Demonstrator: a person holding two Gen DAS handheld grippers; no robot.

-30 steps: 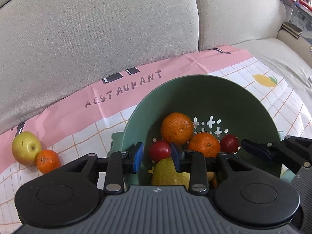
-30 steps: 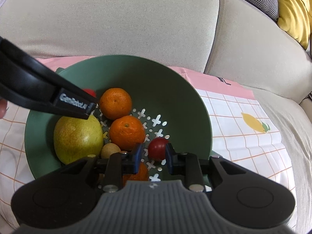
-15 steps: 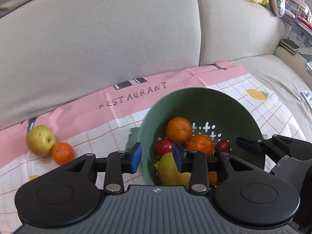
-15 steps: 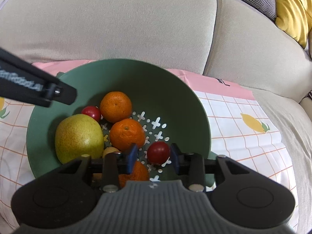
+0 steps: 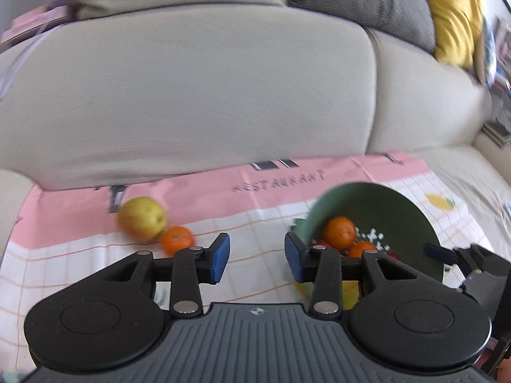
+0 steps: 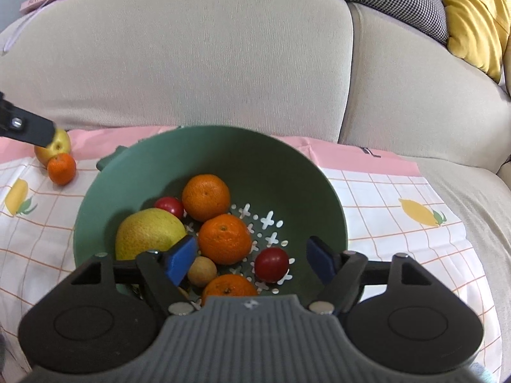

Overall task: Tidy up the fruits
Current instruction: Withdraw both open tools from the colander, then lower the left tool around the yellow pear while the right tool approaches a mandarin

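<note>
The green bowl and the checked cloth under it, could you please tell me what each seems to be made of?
The green bowl looks like moulded plastic with a matte finish: even colour, dull sheen, and cleanly cut cross-shaped drain holes in its floor. The checked cloth looks like thin printed fabric or possibly coated sheet: it shows fold creases and flat lemon prints. The pictures cannot settle which.

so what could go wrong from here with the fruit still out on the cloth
1. The yellow pear and the small orange lie touching on the cloth; grabbing one could nudge the other into a roll.
2. The right gripper, its fingers opening with nothing pressed between them, hangs low over the green bowl; lifting out carelessly might clip the red tomato.
</note>
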